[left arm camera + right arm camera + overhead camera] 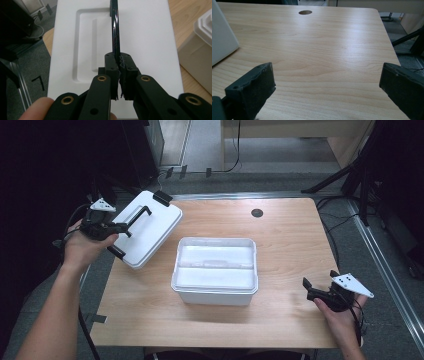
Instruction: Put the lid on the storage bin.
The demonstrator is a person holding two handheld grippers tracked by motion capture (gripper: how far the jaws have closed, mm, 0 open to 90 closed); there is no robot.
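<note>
A white lid (152, 227) with a black carrying handle (138, 215) hangs tilted over the table's left rear corner. My left gripper (118, 228) is shut on that handle. In the left gripper view the jaws (120, 60) pinch the thin black handle (115, 30) above the lid's recessed top (147, 40). The open white box (215, 295) stands in the middle of the table, with its corner (197, 60) off to the right in that view. My right gripper (311, 290) rests open near the table's front right, jaws wide apart over bare wood (328, 73).
The wooden table (295, 240) has a round cable hole (257, 213) at the back, also visible as the cable hole (305, 12) in the right gripper view. The box's side (220, 42) sits left of the right gripper. Black stands and cables lie on the floor to the right (350, 175).
</note>
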